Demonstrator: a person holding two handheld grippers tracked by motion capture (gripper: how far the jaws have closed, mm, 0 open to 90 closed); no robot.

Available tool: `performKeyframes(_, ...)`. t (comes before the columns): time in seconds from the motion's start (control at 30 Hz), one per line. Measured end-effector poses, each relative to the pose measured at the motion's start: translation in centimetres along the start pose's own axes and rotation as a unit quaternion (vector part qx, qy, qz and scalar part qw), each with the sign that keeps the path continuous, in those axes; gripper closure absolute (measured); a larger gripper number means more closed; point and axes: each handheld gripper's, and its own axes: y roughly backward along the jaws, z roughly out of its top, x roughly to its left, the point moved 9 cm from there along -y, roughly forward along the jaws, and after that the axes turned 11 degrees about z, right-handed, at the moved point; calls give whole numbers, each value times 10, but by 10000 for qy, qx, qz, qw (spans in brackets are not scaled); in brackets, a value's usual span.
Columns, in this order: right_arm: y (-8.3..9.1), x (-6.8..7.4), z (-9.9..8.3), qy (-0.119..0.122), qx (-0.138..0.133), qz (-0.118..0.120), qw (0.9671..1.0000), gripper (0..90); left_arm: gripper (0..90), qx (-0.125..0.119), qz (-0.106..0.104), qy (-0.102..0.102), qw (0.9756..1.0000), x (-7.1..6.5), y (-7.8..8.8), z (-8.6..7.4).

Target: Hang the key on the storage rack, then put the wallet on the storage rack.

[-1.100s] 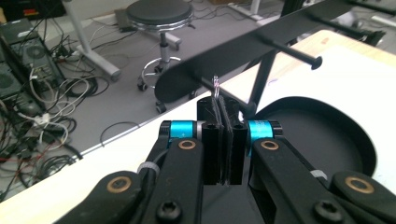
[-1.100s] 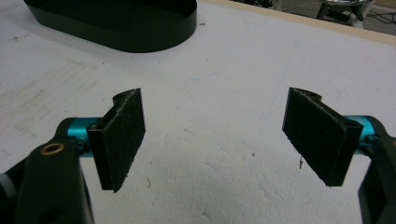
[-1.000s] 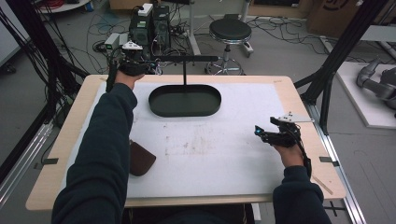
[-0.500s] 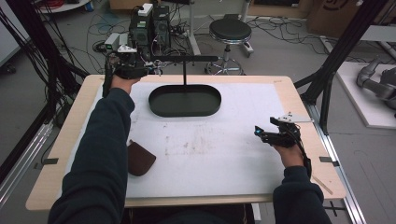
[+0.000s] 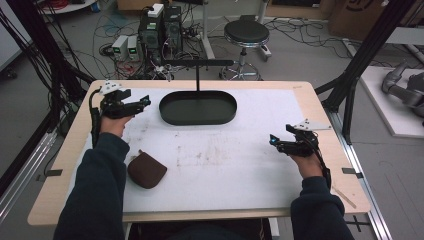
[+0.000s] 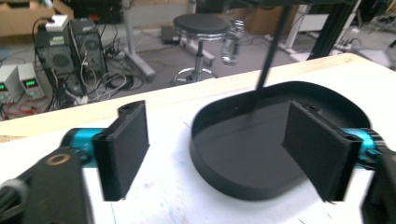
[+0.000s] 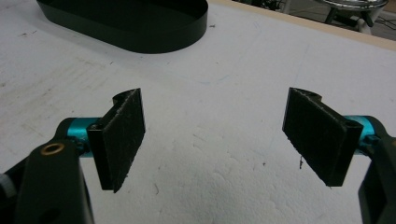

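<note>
A black oval tray (image 5: 198, 116) lies at the back middle of the white table mat, and a thin black post (image 5: 197, 79) with a crossbar (image 5: 197, 62) rises behind it. My left gripper (image 5: 141, 103) hovers just left of the tray, pointing at it. Its jaws have just been opening and stand open with nothing between them. In the left gripper view, the left gripper (image 6: 222, 149) frames the tray (image 6: 219, 154) and the post (image 6: 271, 56). My right gripper (image 5: 274, 141) rests open over the mat at the right; the right gripper (image 7: 222, 137) is over bare mat, with the tray (image 7: 140, 28) beyond.
A brown pouch-like lump (image 5: 146, 170) lies on the mat at front left, beside the left sleeve. Beyond the table's far edge are a round stool (image 5: 246, 32), computer boxes (image 5: 160, 27) and loose cables on the floor. Black frame posts flank the table.
The left hand has come away from the left end of the crossbar, toward the person and down to tray level, and its jaws have opened. The right hand has kept still.
</note>
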Motion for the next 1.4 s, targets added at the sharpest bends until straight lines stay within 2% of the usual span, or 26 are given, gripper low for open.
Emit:
performKeyframes(0.27, -7, 6, 3, 76, 56, 45, 9999, 214, 187, -106, -234, -80, 9996, -6, 29, -14)
performKeyframes(0.57, -7, 6, 3, 53, 56, 15, 10000, 214, 187, 19, -247, -64, 9997, -1, 46, -28)
performKeyframes(0.87, -7, 8, 3, 69, 51, -9, 10000, 215, 187, 210, -256, 44, 9994, 4, 74, -56)
performKeyframes(1.13, -6, 12, 4, 142, 54, 17, 9999, 215, 187, 358, -312, 164, 9987, -5, 97, -80)
performKeyframes(1.17, -5, 12, 4, 168, 50, 24, 9998, 215, 187, 492, -302, 186, 9982, -9, 105, -92)
performKeyframes(1.33, -5, 17, 5, 192, 22, 59, 9998, 215, 194, 1003, -143, 161, 9947, -13, 120, -119)
performKeyframes(1.4, -4, 18, 6, 189, 5, 63, 9998, 215, 223, 1087, -132, 180, 9938, -13, 126, -126)
